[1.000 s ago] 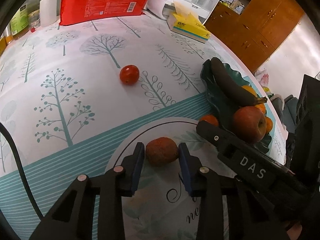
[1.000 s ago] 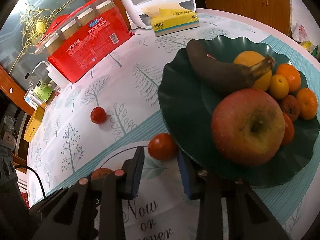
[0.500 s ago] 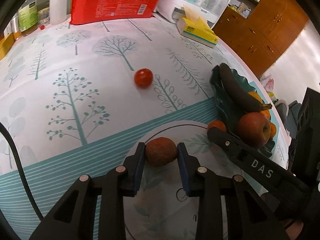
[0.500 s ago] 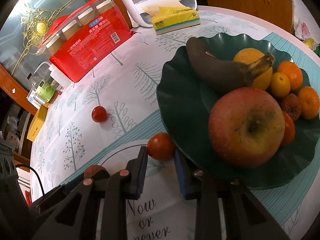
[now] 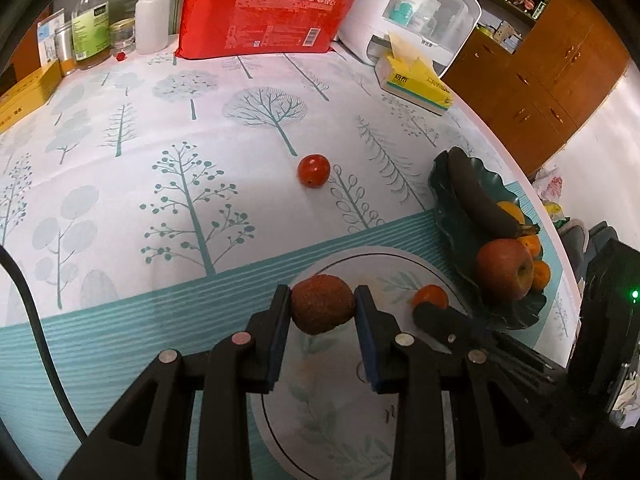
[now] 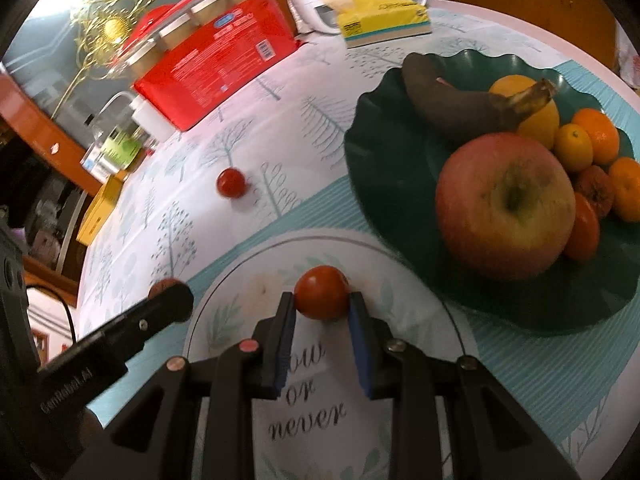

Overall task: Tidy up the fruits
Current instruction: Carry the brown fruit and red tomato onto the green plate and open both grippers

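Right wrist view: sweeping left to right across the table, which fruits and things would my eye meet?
Yellow box → small red tomato → tomato in the right gripper → apple → mandarin at the dish's right edge.

The middle of the tablecloth (image 5: 168, 128) lay open, with only one small red fruit (image 5: 313, 171) on it, well apart from everything else. Along the far edge stood a wall of things: bottles (image 5: 90, 20), a squeeze bottle (image 5: 151, 20), a red package (image 5: 260, 16), a white appliance (image 5: 404, 12) and a tissue box (image 5: 416, 84) just before it. The green fruit plate (image 6: 384, 184) closed off the right side, its raised wavy rim near the round placemat (image 6: 416, 320), piled with an apple (image 6: 506, 210), a dark banana (image 6: 452, 100) and oranges (image 6: 596, 136). Over the placemat the left gripper (image 5: 322, 310) and right gripper (image 6: 322, 298) sat close together, leaving a narrow lane between them
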Motion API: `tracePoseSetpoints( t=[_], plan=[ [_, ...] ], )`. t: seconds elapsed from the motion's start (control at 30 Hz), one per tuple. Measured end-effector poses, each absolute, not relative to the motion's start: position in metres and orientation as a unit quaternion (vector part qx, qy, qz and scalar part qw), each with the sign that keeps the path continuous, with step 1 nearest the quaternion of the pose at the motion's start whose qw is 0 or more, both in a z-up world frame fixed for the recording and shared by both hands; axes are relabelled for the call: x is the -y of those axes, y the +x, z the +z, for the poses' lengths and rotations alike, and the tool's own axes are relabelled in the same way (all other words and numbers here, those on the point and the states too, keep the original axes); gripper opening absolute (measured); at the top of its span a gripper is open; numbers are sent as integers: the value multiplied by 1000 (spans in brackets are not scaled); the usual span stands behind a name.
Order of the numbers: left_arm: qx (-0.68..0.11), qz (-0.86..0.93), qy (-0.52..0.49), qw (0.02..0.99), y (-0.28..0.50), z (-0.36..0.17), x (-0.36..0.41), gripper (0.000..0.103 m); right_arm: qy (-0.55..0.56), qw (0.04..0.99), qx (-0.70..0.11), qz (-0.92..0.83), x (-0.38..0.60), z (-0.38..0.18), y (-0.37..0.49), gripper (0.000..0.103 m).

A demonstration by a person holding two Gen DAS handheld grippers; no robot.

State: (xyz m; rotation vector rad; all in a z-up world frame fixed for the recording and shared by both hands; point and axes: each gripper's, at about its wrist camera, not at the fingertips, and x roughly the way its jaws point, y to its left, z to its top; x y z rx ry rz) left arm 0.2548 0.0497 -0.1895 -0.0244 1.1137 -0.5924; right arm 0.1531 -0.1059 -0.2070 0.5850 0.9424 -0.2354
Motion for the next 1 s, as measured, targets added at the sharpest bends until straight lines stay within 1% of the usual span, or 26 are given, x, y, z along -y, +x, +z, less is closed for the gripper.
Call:
tracePoseSetpoints(
  t=[0.23, 0.47, 0.73, 1.0],
  plan=[
    [-521, -266, -20, 811, 232, -175, -43, 30, 260, 857, -441, -56, 108, -192, 137, 27],
    [-515, -261, -30, 816, 207, -158, -18, 30, 243, 871, -426, -16, 127, -171, 115, 27],
    [-499, -267, -39, 823, 179, -137, 27, 30, 222, 883, -414, 20, 163, -149, 87, 27],
    [-492, -271, -45, 826, 163, -129, 76, 30, 204, 890, -407, 34, 209, -135, 68, 27]
  ],
)
